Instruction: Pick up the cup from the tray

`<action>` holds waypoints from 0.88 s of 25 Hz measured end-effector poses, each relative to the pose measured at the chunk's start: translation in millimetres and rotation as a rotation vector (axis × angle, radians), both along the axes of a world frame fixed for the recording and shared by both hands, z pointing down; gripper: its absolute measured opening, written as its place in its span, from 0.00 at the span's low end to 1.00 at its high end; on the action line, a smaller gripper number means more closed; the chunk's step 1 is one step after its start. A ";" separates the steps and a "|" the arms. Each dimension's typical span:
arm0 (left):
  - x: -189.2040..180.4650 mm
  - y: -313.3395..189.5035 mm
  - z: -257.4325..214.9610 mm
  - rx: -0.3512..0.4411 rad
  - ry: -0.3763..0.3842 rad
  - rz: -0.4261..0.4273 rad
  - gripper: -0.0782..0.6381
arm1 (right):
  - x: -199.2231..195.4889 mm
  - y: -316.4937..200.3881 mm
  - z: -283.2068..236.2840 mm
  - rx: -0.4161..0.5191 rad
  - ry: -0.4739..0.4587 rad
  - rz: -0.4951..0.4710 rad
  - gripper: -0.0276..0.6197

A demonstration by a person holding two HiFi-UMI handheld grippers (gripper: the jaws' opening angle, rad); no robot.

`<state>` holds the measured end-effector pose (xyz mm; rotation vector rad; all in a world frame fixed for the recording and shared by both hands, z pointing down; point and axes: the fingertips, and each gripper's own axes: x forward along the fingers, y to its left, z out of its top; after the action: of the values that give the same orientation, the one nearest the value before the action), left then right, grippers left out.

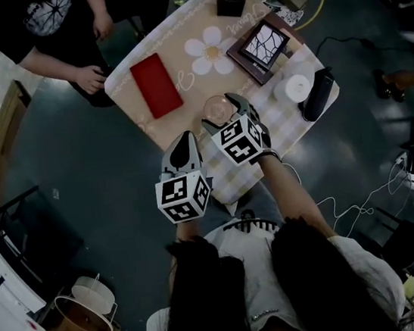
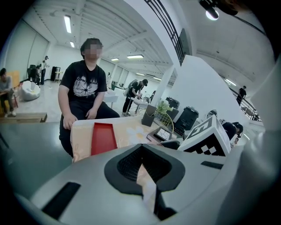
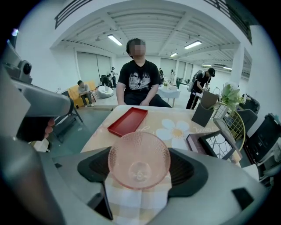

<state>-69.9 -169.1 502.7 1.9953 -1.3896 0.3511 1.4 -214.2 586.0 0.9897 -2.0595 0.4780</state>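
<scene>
Right gripper view is showing the cup (image 3: 139, 163) sitting squarely between the jaws of the right gripper (image 1: 224, 115), whose pads are pressing on its two sides. The cup's mouth is facing back toward the camera, so its long axis is running along the jaws. It is hanging over the near, checked part of the table (image 1: 202, 74), well apart from the tray (image 3: 128, 121), which is lying empty at the far left. I cannot tell whether its base is touching the cloth. The left gripper (image 2: 141, 154) is hovering just left of it, jaws together on nothing.
</scene>
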 end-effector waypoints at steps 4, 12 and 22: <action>0.5 3.2 1.0 -0.002 0.009 -0.012 0.12 | 4.2 12.0 9.2 -0.017 -0.010 0.007 0.64; -3.0 11.0 1.2 -0.001 -0.004 -0.043 0.12 | 11.6 30.9 23.4 -0.032 -0.005 0.002 0.64; -4.9 16.4 0.3 0.001 -0.011 -0.066 0.12 | 13.0 36.1 24.9 -0.006 0.004 -0.020 0.64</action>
<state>-74.8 -152.7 502.9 1.9453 -1.4590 0.3322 14.4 -178.1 610.9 0.9649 -2.0615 0.4710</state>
